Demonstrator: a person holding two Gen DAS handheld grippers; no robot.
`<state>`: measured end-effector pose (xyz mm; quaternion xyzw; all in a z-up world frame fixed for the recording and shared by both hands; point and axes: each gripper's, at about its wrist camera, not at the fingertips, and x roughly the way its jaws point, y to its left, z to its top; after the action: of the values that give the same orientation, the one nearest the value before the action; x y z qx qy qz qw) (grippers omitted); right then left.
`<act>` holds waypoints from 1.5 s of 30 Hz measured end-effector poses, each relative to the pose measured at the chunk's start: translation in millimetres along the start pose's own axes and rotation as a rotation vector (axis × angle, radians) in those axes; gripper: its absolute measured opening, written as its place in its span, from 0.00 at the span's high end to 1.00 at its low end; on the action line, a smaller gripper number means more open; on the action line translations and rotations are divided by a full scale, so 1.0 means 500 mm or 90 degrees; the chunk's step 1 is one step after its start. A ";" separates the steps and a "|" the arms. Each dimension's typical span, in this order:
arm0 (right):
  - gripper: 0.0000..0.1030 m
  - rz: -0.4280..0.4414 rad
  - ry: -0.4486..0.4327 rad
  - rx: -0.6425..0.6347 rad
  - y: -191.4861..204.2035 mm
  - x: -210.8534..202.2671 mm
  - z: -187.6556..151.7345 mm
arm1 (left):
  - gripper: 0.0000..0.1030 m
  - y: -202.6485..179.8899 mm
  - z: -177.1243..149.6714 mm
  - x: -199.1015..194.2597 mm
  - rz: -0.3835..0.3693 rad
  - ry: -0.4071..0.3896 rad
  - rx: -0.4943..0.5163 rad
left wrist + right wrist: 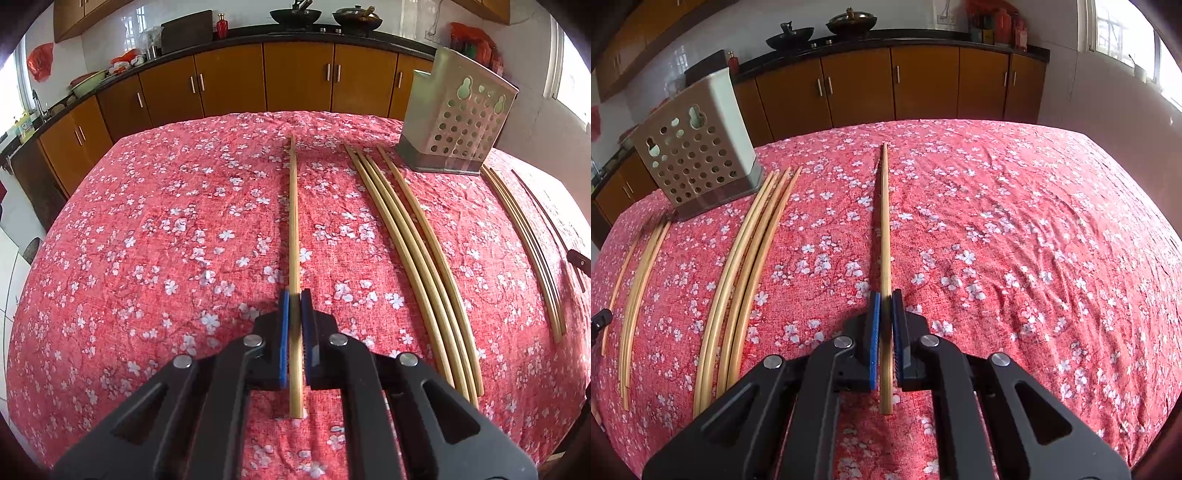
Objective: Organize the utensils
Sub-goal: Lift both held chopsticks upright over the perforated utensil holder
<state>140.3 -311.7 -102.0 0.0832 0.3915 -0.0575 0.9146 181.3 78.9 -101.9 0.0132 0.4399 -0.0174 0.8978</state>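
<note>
Both grippers pinch a chopstick each: left gripper (294,295) has its blue pads (283,332) pressed onto a single bamboo chopstick (293,221), and right gripper (885,295) is clamped the same way on its own chopstick (885,229). Each stick is held near its thick end, thin tip pointing forward over the red floral cloth (166,240) on the bench; can't tell if the tips touch the cloth or hang just above. Loose group of chopsticks (406,240) lies on the cloth between the two held sticks, another group (524,236) sits closer to the left side of the right gripper's view, both groups just beside the perforated utensil holder (458,125). Holder stands upright near the far edge, open top facing up, interior not visible. Judgement: step in hand is carrying held sticks to the holder. To do it well, keep the grip firm so the stick doesn't pivot, swing it vertical tip-down, line up over the holder mouth before lowering, release only once inside. Go one arm at a time to avoid clashing at the narrow opening. Risk: long lever, stick may rotate in pads or knock the light holder over.
</note>
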 end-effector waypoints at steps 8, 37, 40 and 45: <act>0.93 0.022 -0.130 0.018 -0.022 -0.129 0.051 | 0.93 0.014 0.048 -0.111 -0.030 -0.098 -0.007; 0.93 0.162 -0.398 0.036 0.061 -0.349 0.288 | 0.93 -0.022 0.321 -0.382 -0.119 -0.376 -0.075; 0.93 0.193 -0.433 0.049 0.080 -0.361 0.315 | 0.93 -0.061 0.351 -0.401 -0.142 -0.392 -0.055; 0.93 0.211 -0.446 0.043 0.127 -0.319 0.338 | 0.93 -0.123 0.378 -0.383 -0.172 -0.376 -0.026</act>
<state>161.2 -276.6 135.3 0.1510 0.0341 0.0535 0.9865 210.7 14.1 164.9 -0.0690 0.1583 -0.1310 0.9762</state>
